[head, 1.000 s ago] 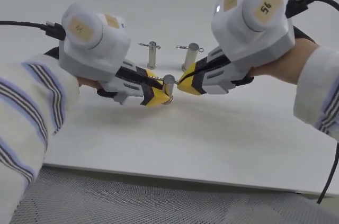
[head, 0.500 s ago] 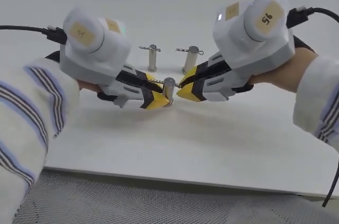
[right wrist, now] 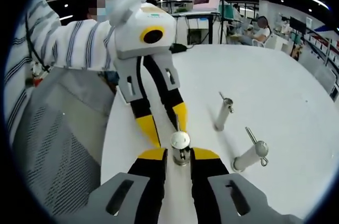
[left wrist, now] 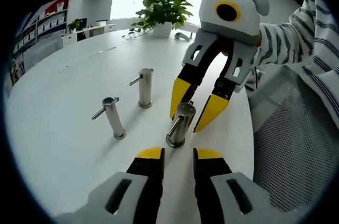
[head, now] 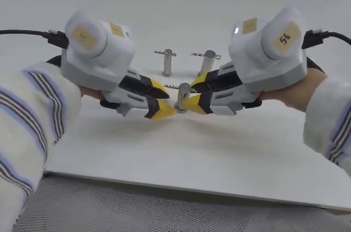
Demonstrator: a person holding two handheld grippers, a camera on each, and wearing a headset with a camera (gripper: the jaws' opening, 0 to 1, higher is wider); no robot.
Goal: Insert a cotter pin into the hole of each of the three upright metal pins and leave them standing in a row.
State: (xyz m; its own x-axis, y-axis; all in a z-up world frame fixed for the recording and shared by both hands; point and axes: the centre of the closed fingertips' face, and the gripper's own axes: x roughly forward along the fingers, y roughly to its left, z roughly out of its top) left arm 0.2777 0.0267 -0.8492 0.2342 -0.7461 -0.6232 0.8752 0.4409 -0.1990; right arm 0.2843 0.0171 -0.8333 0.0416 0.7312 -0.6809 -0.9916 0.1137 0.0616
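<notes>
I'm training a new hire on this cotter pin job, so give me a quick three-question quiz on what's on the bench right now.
1. How many pins stand on the table?
2. The near pin is: A) between the left gripper and the right gripper; B) lying on its side; C) behind the other two.
3. True or false: the left gripper is shut on a pin.

Key: 1. Three. 2. A. 3. False: its jaws are apart with nothing between them.
</notes>
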